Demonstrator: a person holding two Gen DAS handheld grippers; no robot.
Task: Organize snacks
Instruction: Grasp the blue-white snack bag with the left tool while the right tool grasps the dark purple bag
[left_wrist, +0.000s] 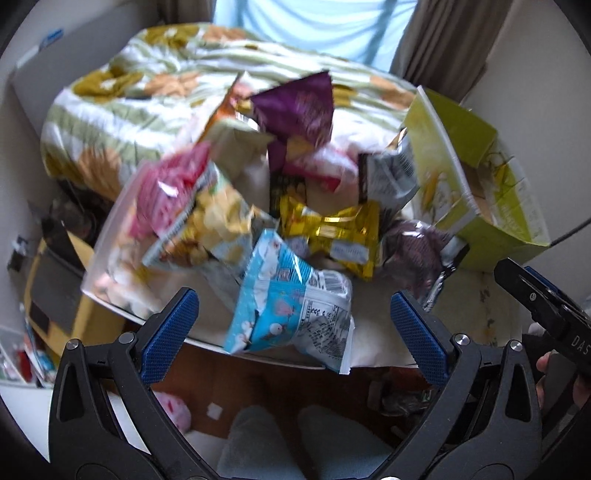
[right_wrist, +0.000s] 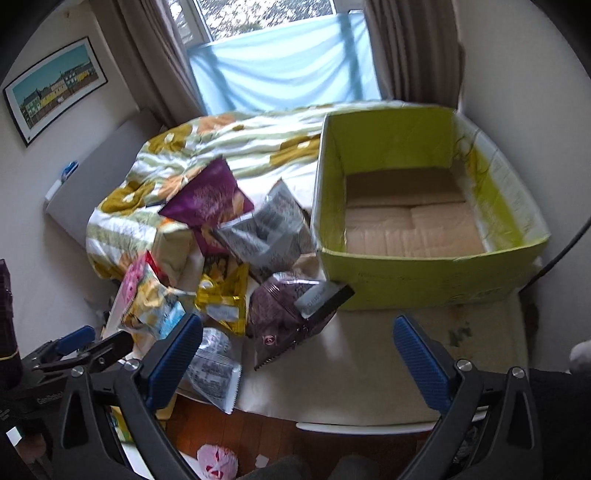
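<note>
Left wrist view showed the left gripper spread wide and holding nothing, its blue pads flanking a light blue snack bag at the frame's centre. Behind it the snack pile filled mid-frame. In the right wrist view the right gripper was likewise released, with the green cardboard box at upper right, touching the pile.
</note>
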